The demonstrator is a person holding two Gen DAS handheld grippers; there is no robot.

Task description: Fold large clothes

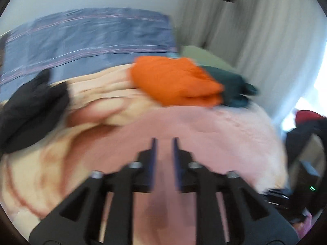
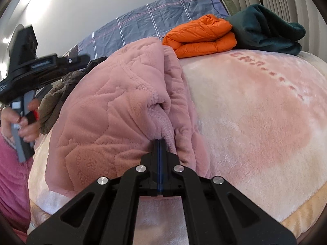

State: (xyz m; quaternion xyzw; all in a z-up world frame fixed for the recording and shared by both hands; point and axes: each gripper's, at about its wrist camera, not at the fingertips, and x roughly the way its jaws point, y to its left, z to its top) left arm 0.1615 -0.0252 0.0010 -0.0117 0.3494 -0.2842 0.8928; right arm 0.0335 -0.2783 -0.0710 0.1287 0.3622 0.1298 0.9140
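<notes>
A pink quilted garment lies bunched on the pink fleece blanket covering the bed. My right gripper is shut on a fold of the pink garment at its near edge. My left gripper is open and empty, hovering over pink fabric in a blurred left wrist view. The left gripper's body also shows at the left of the right wrist view, held in a hand above the bed.
A folded orange jacket and a dark green garment lie at the far end of the bed, by a blue plaid pillow. A dark brown garment lies to the left. Curtains hang on the right.
</notes>
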